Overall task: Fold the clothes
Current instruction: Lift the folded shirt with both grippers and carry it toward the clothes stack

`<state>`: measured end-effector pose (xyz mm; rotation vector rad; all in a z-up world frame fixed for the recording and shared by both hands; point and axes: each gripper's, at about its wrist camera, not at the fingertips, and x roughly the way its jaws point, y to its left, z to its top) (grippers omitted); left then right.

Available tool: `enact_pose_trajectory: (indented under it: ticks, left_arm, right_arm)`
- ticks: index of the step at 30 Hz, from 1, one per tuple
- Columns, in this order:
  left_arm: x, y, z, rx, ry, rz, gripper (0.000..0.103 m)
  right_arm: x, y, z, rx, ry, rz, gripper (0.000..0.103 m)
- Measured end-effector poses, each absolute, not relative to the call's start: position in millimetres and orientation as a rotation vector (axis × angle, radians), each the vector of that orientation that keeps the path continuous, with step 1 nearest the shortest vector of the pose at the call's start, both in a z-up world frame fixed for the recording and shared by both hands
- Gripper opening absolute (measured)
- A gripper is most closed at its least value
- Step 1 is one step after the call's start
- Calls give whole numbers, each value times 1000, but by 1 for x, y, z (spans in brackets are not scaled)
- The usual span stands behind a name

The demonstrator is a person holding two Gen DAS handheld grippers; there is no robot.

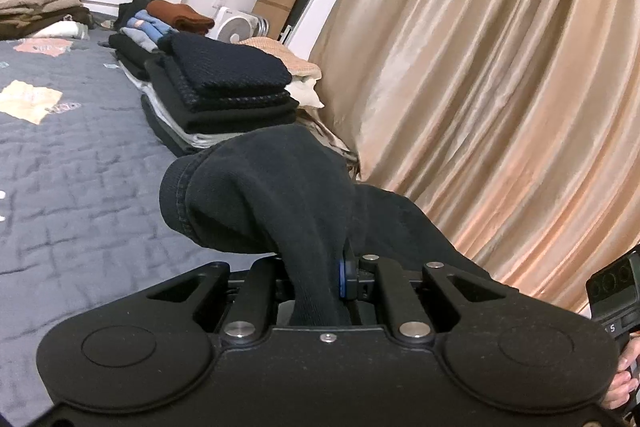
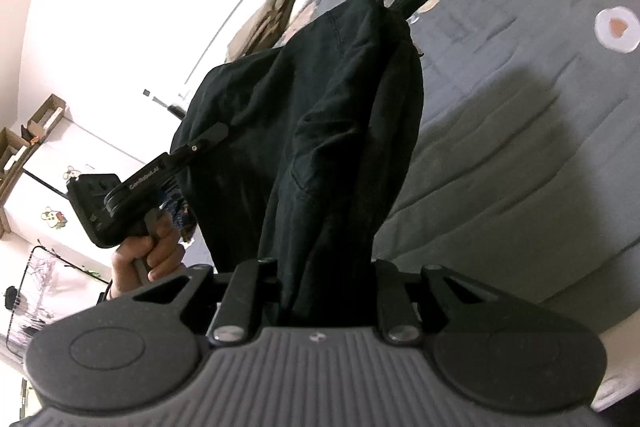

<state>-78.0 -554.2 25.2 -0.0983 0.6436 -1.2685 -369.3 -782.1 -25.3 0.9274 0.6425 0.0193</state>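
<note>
Both tongs are clamped on the same black cotton garment (image 1: 264, 187), which hangs in the air above the grey quilted bedspread (image 1: 80, 187) rather than lying on it. The left gripper (image 1: 316, 279) has its jaws drawn in tight on a bunched fold of the cloth, a ribbed hem curling off to the left. The right gripper (image 2: 326, 291) likewise pinches a thick gather, its jaws closed on the fabric. In the right wrist view the person's hand (image 2: 148, 259) grips the other tool's handle. Farther along the bed sits a stack of folded dark clothes (image 1: 224, 91), with a shiny beige curtain (image 1: 500, 87) on the right.
</note>
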Motion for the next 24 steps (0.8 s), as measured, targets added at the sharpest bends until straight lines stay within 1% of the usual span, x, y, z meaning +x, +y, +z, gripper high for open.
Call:
enact_pose_trajectory:
  ticks: [12, 24]
  left_arm:
    - [-76, -664, -3, -116, 715, -1229, 11]
    - [-41, -763, -40, -120, 770, -1218, 11]
  right_arm:
    - [-356, -905, -42, 920, 714, -23, 17]
    - [-311, -1028, -66, 895, 772, -28, 17]
